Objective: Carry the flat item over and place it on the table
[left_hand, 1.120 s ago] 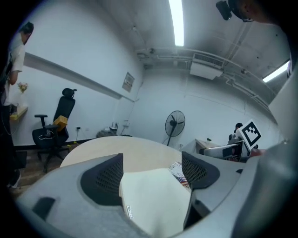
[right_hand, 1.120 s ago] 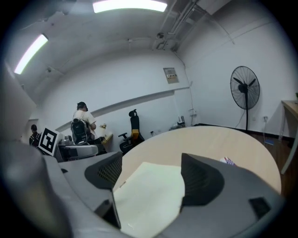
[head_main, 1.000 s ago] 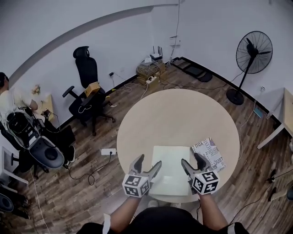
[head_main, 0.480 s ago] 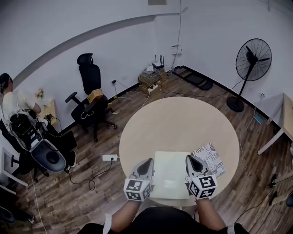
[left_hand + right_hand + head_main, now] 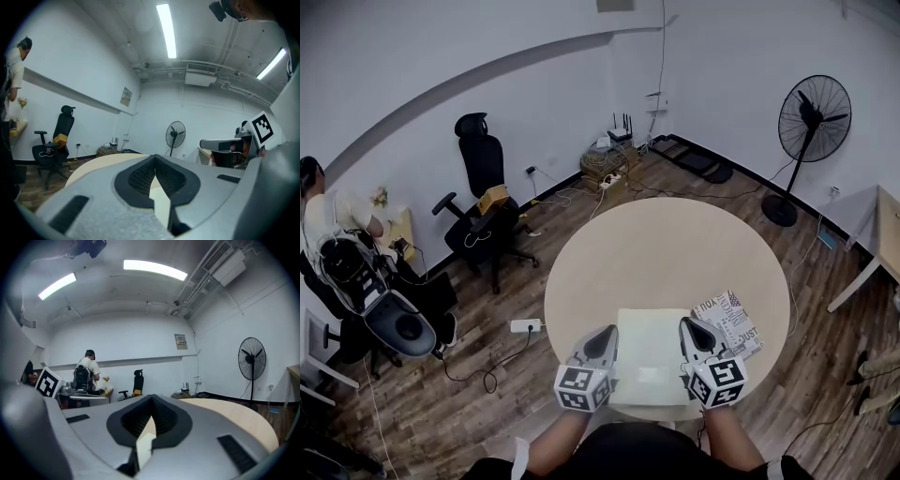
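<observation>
A pale flat panel (image 5: 652,361) sits at the near edge of a round beige table (image 5: 666,253), its sides clamped by the left gripper (image 5: 602,341) and right gripper (image 5: 692,334). A printed packet (image 5: 735,317) lies just beside it. A pedestal fan (image 5: 813,122) and black office chair (image 5: 483,183) stand on the wood floor (image 5: 516,375).

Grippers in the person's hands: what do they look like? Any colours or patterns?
Both the left gripper and the right gripper are grey, with two pointed jaws lined with black ribbed pads. Each carries a white cube printed with black square markers. The person wears a dark top.
</observation>
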Tool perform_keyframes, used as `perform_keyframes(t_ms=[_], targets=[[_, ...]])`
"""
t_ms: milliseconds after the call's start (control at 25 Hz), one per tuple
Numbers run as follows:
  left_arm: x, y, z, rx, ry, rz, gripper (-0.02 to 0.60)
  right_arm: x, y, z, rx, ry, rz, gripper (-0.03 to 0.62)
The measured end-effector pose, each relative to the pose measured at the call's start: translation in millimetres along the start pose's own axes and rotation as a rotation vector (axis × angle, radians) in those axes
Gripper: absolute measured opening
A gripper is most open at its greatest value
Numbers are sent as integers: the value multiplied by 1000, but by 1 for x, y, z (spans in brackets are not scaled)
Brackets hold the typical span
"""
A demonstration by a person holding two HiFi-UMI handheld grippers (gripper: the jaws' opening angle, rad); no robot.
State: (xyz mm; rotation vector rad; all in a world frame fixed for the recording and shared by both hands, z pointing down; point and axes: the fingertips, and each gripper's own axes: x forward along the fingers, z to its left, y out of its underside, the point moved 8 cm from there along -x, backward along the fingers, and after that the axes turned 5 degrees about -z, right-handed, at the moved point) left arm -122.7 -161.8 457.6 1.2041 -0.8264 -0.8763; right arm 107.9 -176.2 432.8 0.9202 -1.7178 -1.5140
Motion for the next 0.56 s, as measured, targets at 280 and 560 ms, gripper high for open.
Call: perform_keyframes(t_ms=[280,560], targets=[[-1,1,-3,5,1,6,6,-7,-2,2,-9,-8,-23,-3],[-3,1,-6,2,-4,4,6,-11,-4,1,-18,-11,-35,-3]])
